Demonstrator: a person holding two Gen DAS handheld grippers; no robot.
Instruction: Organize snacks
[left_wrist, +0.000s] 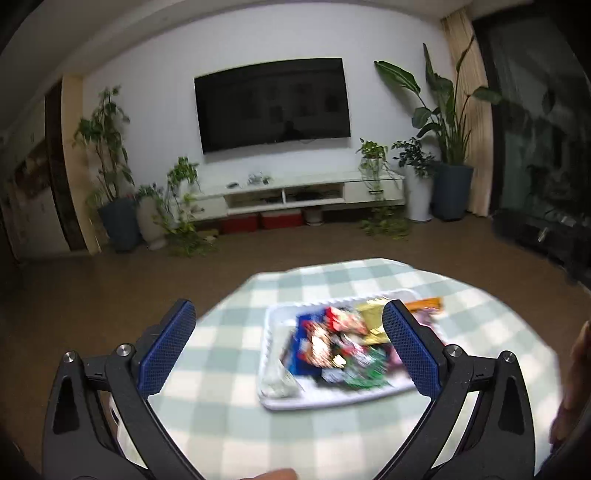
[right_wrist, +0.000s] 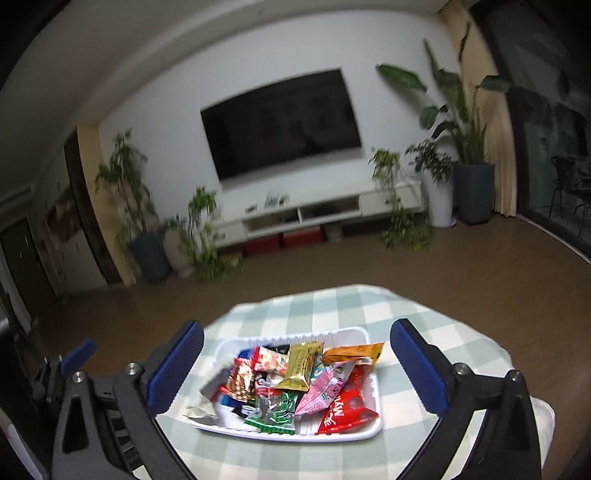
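The snack packets lie heaped together in a white tray, which stands on a table with a green and white checked cloth, near the middle and somewhat toward its far edge. An orange packet hangs over the far right corner of the tray, and a red packet leans over its right rim.

The left gripper and the right gripper both have their jaws spread wide with nothing between the pads, and both hang above the tray without touching it. I judge that the gathering step is nearly finished or finished. If anything remains, the next move is to push the orange packet fully inside, which needs a low and gentle approach so that the light tray does not slide.

On the red packet I can read "MYI" in white letters. The other printing is too small or blurred to read.
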